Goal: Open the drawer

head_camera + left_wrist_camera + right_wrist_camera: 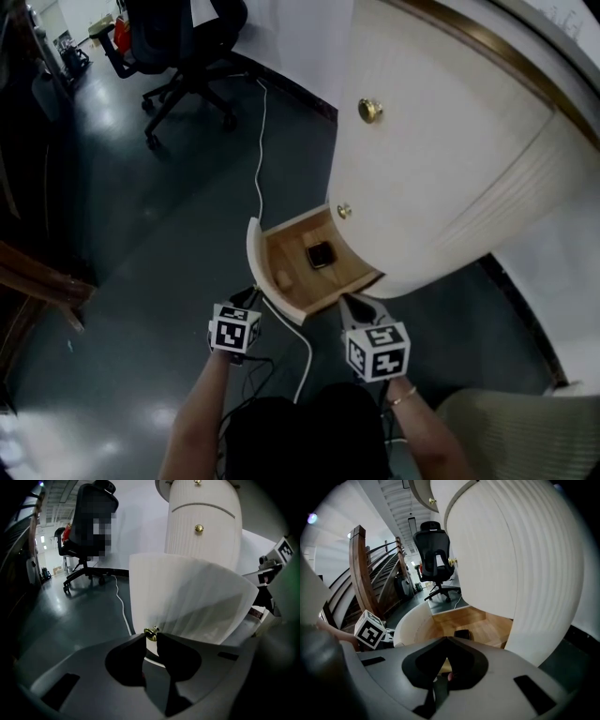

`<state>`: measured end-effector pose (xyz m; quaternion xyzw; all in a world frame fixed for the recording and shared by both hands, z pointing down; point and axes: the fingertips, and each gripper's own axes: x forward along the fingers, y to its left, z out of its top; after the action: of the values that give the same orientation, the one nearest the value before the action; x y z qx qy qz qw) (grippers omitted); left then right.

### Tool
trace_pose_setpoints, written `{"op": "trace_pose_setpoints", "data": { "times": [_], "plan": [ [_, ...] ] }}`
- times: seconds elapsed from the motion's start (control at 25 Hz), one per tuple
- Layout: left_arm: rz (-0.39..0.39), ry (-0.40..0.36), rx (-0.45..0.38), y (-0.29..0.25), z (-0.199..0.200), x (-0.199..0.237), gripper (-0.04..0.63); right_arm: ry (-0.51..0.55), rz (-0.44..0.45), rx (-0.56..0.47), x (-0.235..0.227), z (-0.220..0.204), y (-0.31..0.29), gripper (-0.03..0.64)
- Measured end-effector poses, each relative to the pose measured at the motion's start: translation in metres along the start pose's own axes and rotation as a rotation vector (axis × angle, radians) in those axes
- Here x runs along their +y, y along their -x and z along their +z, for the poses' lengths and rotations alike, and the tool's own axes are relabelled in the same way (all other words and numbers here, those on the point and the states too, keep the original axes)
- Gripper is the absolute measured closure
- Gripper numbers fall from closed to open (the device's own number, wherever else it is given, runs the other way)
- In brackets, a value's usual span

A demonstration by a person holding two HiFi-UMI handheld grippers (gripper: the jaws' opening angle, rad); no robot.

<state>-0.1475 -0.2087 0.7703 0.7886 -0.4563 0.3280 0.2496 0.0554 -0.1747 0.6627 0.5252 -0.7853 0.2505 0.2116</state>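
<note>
The left gripper (150, 638) is pinching the brass knob (151, 633) of the drawer (187, 597), whose front is standing directly ahead of its 2 jaws, already well out. Pulling straight back along the jaws, without twisting, looks best. The right gripper (446, 641) is hovering alongside, jaws together on nothing.

Drawer (255, 255) back end was hidden under cabinet (441, 169). Small dark item (321, 254) inside was too small to ID. Knob (151, 633) was hidden in head view. Cabinet top and office chair (178, 47) were cropped by frame.
</note>
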Motion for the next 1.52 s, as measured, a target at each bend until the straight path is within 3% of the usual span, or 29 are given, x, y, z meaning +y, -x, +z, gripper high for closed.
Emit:
{"op": "trace_pose_setpoints", "data": {
  "times": [0.12,0.48,0.72,1.12,1.52],
  "plan": [
    [0.015,0.032,-0.041,0.013,0.006,0.001,0.523,0.001,0.009,-0.019,0.002,0.009,-0.001,0.614],
    [0.067,0.020,-0.150,0.054,0.038,0.010,0.534,-0.004,0.032,-0.052,0.010,0.025,-0.002,0.614],
    [0.113,0.043,-0.266,0.083,0.070,0.017,0.552,-0.007,0.035,-0.086,0.015,0.039,0.002,0.614],
    [0.138,0.008,-0.404,0.131,0.111,0.016,0.572,-0.011,0.015,-0.134,0.013,0.060,0.003,0.614],
    [0.126,0.018,-0.459,0.142,0.125,0.006,0.580,0.032,0.009,-0.173,0.010,0.068,0.012,0.614]
  ]
}}
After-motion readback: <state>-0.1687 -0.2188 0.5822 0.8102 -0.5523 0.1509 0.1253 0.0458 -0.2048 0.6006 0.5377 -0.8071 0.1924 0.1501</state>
